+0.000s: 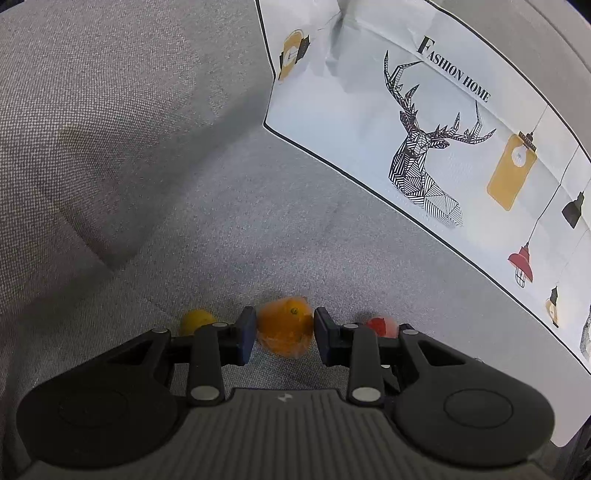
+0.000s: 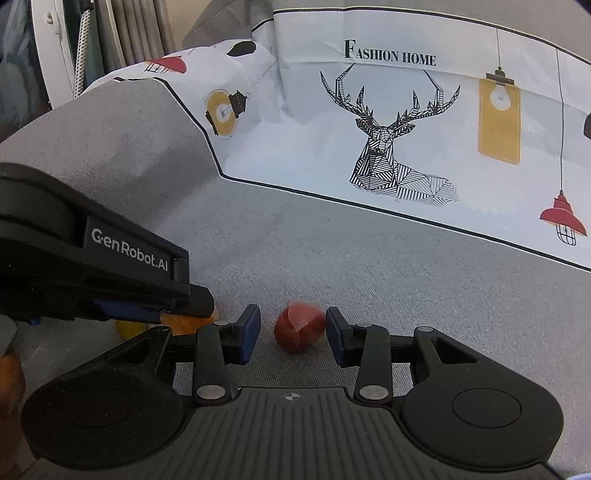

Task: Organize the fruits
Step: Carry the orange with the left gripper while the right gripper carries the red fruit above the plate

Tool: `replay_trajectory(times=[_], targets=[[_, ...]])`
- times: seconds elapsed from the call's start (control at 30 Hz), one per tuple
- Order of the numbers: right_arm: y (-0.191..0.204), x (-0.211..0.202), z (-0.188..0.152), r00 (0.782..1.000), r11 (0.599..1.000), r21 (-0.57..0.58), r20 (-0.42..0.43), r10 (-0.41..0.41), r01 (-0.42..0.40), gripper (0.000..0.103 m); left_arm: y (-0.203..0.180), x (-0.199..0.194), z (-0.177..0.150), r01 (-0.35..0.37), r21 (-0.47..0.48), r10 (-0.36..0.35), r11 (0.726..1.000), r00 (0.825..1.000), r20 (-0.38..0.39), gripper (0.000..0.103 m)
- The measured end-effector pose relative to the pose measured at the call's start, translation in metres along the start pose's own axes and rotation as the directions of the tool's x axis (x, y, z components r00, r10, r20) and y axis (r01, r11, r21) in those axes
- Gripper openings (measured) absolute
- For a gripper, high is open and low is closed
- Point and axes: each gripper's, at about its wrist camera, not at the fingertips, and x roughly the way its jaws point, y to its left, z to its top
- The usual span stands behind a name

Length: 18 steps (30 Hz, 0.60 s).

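Note:
An orange (image 1: pixel 284 328) lies on the grey fabric seat (image 1: pixel 258 221), and my left gripper (image 1: pixel 284 332) is shut on it, both pads against its sides. A yellow fruit (image 1: pixel 197 320) sits just left of it and a red fruit (image 1: pixel 382 325) just right, each partly hidden behind a finger. In the right wrist view the red fruit (image 2: pixel 300 326) lies between the fingers of my right gripper (image 2: pixel 291 332), which stands open: the right pad is close against the fruit, the left pad is clear of it. The left gripper's body (image 2: pixel 110 266) covers most of the orange (image 2: pixel 184 324) and the yellow fruit (image 2: pixel 129 328).
A white cloth (image 2: pixel 406 129) printed with a deer, lamps and "FASHION HOME" covers the seat's back and right side. The grey armrest (image 2: pixel 129 129) rises at the left in the right wrist view, with curtains (image 2: pixel 140 33) beyond it. Bare grey fabric lies ahead of both grippers.

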Motion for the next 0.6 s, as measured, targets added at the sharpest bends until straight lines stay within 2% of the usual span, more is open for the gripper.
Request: replay_trajectory(times=[0.07,0.4,0.6], targets=[[0.001,0.001,0.0,1.0,1.0,-0.007,0.0,-0.011,0.011,0.031,0.0,0.0,0.0,0.0,0.0,0.0,1.0,1.0,-0.001,0.036],[-0.003,-0.019,-0.002,0.999,0.999,0.007,0.022,-0.035,0.035,0.03,-0.004,0.001,-0.001,-0.012,0.03,0.012,0.999,1.0,0.004,0.037],[-0.014,-0.053,-0.016,0.996,0.996,0.01,0.036,-0.084,0.083,0.03,-0.009,-0.01,-0.006,-0.024,0.096,0.018,0.995,0.998,0.057,0.036]])
